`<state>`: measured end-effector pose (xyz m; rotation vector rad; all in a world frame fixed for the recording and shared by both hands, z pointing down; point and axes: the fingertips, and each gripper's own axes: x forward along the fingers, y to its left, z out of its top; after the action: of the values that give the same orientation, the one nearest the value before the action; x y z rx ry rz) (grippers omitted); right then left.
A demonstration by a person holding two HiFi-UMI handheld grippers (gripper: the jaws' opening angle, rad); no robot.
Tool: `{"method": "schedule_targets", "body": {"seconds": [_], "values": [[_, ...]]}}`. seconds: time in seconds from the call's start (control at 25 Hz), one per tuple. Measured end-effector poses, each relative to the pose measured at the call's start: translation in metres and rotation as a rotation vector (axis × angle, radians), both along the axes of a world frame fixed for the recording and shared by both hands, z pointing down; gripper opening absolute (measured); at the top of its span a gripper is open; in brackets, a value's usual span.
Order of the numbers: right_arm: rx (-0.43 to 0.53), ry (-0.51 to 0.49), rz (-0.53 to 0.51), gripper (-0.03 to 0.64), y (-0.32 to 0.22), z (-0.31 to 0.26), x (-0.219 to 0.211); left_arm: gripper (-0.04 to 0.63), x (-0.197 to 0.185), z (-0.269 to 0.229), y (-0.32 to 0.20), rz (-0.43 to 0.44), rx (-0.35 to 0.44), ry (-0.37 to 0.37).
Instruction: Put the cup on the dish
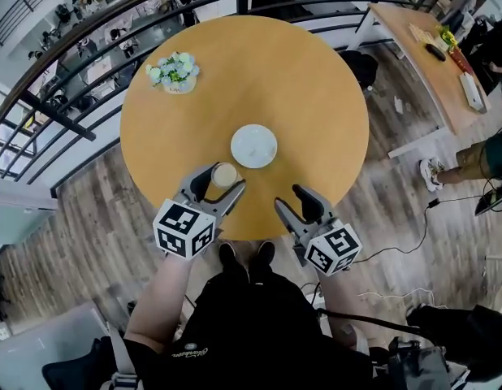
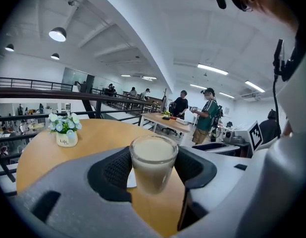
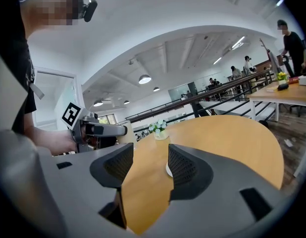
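The left hand-held gripper is pinching a clear glass cup of milky drink between its dark padded jaws, over the near part of the round wooden desk. The cup is sitting just beside the small round white dish, not on it. The right hand-held gripper is hovering near the desk's edge with its jaws spread and nothing between them.

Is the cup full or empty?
Full. The cup shows a creamy beige drink almost up to its rim, and it stands upright between the left gripper's jaws.
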<state>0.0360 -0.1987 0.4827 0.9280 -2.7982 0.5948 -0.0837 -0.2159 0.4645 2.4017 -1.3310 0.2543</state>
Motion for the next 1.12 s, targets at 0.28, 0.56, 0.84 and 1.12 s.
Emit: {"method": "schedule_targets", "body": {"seconds": [0.28,0.56,0.84,1.12], "values": [[-0.062,0.024,-0.001,0.221,-0.020,0.034,0.005,0.267,0.011,0.060,-0.045,0.029,-0.097,-0.021],[-0.138,0.034,0.033,0.221,-0.026,0.062,0.016,0.267,0.020,0.108,-0.092,0.061,-0.185,-0.048],[-0.168,0.041,0.053,0.221,-0.035,0.077,0.019,0.267,0.024,0.144,-0.158,0.069,-0.228,-0.105],[-0.200,0.043,0.081,0.221,-0.035,0.092,0.027,0.267,0.026,0.180,-0.187,0.071,-0.287,-0.156]]}}
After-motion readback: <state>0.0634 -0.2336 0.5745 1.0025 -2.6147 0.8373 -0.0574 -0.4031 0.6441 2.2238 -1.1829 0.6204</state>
